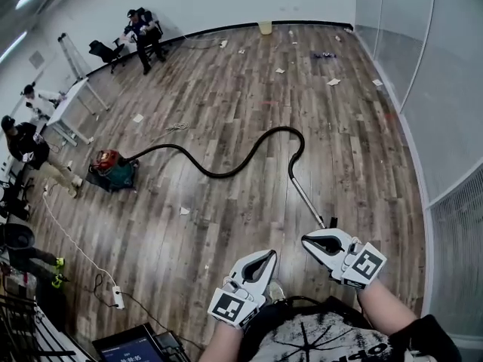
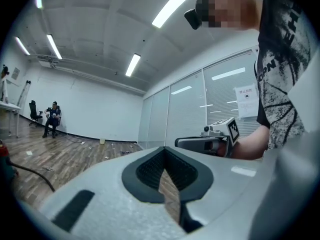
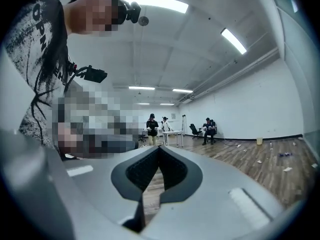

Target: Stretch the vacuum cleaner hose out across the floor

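The red and teal vacuum cleaner [image 1: 113, 170] stands on the wood floor at the left. Its black hose [image 1: 226, 172] snakes rightward in an S-curve up to a bend [image 1: 296, 138]. From there a metal wand [image 1: 307, 200] runs down to a spot just above my right gripper. My left gripper [image 1: 269, 254] and right gripper [image 1: 305, 240] hover near my body, both shut and empty, apart from the wand. In the left gripper view the shut jaws [image 2: 164, 149] point across the room, with a stretch of hose [image 2: 36, 174] at the left and the right gripper [image 2: 207, 141] beyond. The right gripper view shows its jaws [image 3: 159, 148] shut on nothing.
Paper scraps [image 1: 333, 82] litter the floor. A white cable [image 1: 72, 240] runs to a power strip [image 1: 117, 298] at lower left. People sit or stand by tables [image 1: 72, 100] along the left and back wall. A glass partition [image 1: 423, 74] lines the right side. A yellow bin [image 1: 265, 27] stands by the far wall.
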`<state>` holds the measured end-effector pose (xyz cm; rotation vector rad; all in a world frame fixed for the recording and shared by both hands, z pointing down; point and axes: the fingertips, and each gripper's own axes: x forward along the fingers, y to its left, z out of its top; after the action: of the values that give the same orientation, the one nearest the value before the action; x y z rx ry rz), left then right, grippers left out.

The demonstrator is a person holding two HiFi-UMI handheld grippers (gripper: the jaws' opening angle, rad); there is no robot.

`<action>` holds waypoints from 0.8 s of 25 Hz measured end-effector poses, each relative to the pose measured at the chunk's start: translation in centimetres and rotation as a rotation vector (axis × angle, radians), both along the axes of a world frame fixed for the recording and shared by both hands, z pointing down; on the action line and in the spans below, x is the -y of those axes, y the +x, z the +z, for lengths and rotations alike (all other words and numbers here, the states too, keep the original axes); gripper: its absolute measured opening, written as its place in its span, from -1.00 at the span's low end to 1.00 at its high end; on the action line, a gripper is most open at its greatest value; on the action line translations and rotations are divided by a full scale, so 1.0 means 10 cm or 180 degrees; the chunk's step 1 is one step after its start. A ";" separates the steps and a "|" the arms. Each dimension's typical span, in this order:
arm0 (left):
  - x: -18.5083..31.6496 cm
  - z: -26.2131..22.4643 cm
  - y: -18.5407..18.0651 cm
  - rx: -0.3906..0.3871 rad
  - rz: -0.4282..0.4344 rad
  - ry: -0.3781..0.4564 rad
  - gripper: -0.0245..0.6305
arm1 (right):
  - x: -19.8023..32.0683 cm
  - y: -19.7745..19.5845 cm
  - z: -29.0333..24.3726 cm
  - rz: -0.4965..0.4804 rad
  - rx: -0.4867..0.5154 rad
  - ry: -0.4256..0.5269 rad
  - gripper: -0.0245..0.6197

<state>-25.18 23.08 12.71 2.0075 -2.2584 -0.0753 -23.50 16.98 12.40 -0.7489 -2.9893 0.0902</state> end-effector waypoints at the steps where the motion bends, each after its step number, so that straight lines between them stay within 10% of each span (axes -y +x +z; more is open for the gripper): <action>1: -0.03 -0.01 -0.12 0.0022 0.0040 0.0011 -0.93 | -0.04 -0.12 -0.01 0.0032 0.0019 0.0003 -0.90; 15: 0.03 0.13 -1.24 -0.0135 0.0135 0.0279 -0.93 | 0.00 -1.15 0.19 0.0189 -0.0153 0.0162 -0.90; 20: 0.39 0.31 -1.48 -0.0205 0.0261 -0.0043 -0.93 | 0.37 -1.37 0.25 0.0328 -0.0177 0.0157 -0.90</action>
<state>-40.03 19.19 15.82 2.0574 -2.1302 -0.1151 -37.23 13.25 14.94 -0.5777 -2.9641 0.0409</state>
